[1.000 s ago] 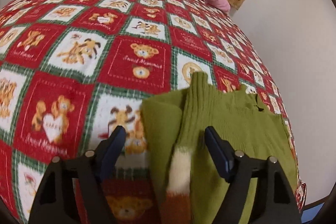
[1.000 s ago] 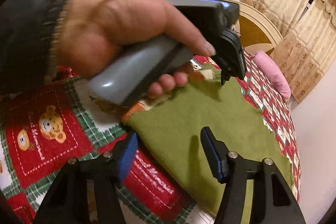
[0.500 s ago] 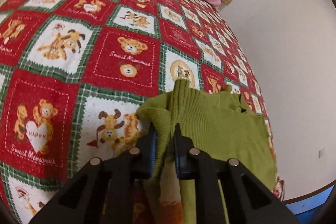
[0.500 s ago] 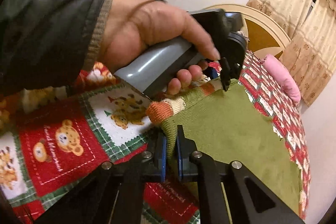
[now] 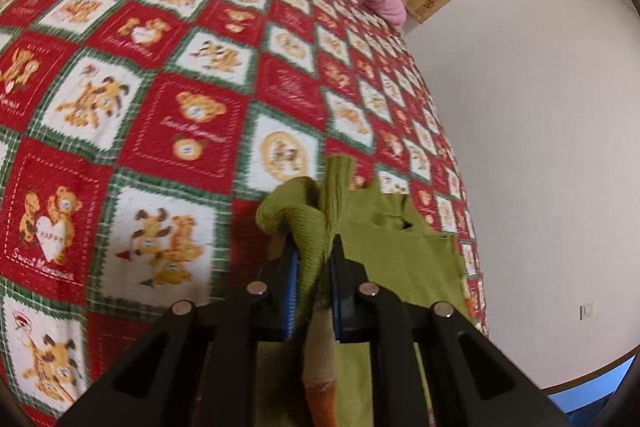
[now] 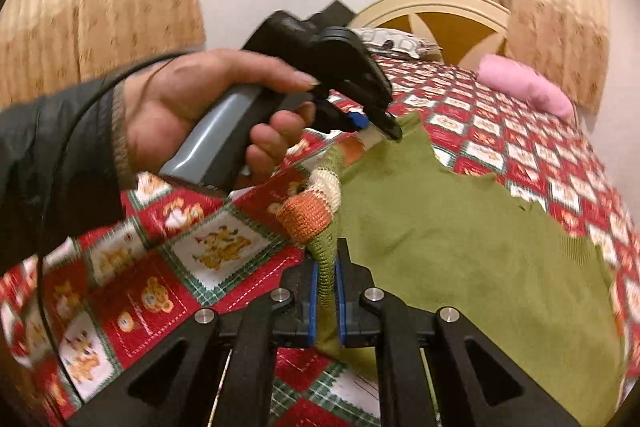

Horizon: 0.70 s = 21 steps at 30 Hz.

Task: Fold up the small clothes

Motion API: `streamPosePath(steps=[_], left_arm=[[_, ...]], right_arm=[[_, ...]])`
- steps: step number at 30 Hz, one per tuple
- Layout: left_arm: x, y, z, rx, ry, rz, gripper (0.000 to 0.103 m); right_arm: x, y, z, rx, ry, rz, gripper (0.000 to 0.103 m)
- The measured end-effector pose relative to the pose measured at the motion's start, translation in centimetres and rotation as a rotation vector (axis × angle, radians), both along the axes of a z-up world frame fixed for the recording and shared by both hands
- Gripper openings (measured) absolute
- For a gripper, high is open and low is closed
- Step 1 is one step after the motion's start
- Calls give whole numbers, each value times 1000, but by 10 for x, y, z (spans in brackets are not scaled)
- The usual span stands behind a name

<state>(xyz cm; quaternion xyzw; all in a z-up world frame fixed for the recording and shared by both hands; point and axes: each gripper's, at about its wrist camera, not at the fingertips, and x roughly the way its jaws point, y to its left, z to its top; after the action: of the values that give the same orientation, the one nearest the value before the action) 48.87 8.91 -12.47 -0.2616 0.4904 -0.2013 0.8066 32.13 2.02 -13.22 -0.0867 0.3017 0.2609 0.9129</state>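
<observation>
both grippers pinched on the green sweater, ready to fold

my left gripper (image 5: 314, 267) is clamped on a bunched ridge of the green sweater (image 5: 384, 251), the blue pads pressed together with knit between them. the sleeve's cream and orange cuff (image 5: 320, 367) hangs down toward 6 o'clock under the pads. my right gripper (image 6: 326, 287) is clamped too, on a thin fold of the sweater's near edge, with a second striped cuff (image 6: 310, 215) just above it at 11 o'clock. in the right view my left hand (image 6: 208, 115) holds its gripper up at 10 o'clock, nipping the cloth at the far corner.

i judge the step in hand to be the first fold: both corners of one side are gripped and the edge looks raised off the bed. the next move calls for carrying both grips together across the body toward 3 o'clock at the same pace, keeping the edge taut so the sleeve goes over with it, then laying it flat before letting go.

the sweater is olive, fine ribbed knit, soft and slack, so it will sag between my two grips. most of it lies spread on the quilt (image 5: 120, 107), red and white squares with bears, running from my pads out toward 2 o'clock. a pink pillow (image 6: 524, 83) sits well apart at the head of the bed.
</observation>
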Motion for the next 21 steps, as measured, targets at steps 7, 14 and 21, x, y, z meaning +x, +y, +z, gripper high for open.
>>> streamPosePath(steps=[7, 14, 21], left_arm=[[-3, -30, 32, -32, -36, -15, 14], [-5, -76, 48, -34, -62, -62, 14], [-5, -132, 54, -14, -74, -128, 14]], right_arm=[[-5, -45, 11, 171, 27, -62, 6], [-13, -83, 18, 257, 30, -110, 6], [-24, -127, 23, 327, 20, -167, 6]])
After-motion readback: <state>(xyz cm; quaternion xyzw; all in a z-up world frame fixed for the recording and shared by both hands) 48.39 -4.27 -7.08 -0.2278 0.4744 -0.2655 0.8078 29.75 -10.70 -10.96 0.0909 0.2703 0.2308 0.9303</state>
